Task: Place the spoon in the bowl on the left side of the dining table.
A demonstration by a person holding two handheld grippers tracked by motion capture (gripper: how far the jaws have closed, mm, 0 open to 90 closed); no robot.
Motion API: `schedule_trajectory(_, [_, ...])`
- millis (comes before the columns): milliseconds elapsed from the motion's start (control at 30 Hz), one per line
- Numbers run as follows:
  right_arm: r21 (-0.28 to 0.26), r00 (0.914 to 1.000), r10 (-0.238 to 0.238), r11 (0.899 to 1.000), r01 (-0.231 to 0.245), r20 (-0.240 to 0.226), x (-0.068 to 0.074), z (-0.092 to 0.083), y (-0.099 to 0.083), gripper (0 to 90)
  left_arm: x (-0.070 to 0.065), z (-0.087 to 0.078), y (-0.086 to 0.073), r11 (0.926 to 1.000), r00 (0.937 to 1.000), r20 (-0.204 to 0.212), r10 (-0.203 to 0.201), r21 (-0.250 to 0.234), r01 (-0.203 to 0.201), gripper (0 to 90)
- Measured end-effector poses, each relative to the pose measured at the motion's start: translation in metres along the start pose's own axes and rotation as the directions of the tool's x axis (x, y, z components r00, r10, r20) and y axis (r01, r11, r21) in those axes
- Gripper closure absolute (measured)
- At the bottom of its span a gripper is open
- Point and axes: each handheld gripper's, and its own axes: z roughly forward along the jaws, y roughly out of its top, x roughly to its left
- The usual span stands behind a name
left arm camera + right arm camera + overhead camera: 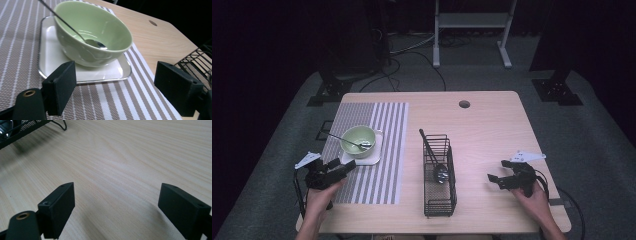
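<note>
A pale green bowl (358, 140) (100, 27) stands on a white square plate (373, 159) (50, 55) on a striped placemat (382, 175) (22, 25). A metal spoon (362, 145) (95, 43) rests in the bowl, its handle leaning out to the left. My left gripper (344, 166) (117, 87) is open just short of the plate's near corner, with nothing between its jaws. A black wire basket (439, 200) (200, 60) holds a dark utensil (437, 167). My right gripper (497, 171) (117, 207) is open over bare wood, right of the basket.
The wooden table (492, 130) (130, 157) has a cable hole (464, 104) (153, 23) near its far edge. The basket's corner (22, 130) lies ahead and left of the right gripper. A white stand (472, 30) and cables sit on the floor beyond the table.
</note>
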Motion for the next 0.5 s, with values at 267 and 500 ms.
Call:
schedule_trajectory(267, [0.0, 1.0, 0.0, 1.0, 0.0, 0.0, 0.0, 0.0, 0.0, 13.0, -0.011, 0.005, -0.001, 0.9997, 0.9998, 0.01, 0.018, 0.017, -0.018, 12.2])
schedule_trajectory(500, [0.001, 1.0, -0.002, 1.0, 0.002, 0.0, 0.0, 0.0, 0.0, 13.0, -0.021, 0.008, -0.004, 0.9989, 0.9989, 0.031, 0.035, 0.032, -0.036, 10.4])
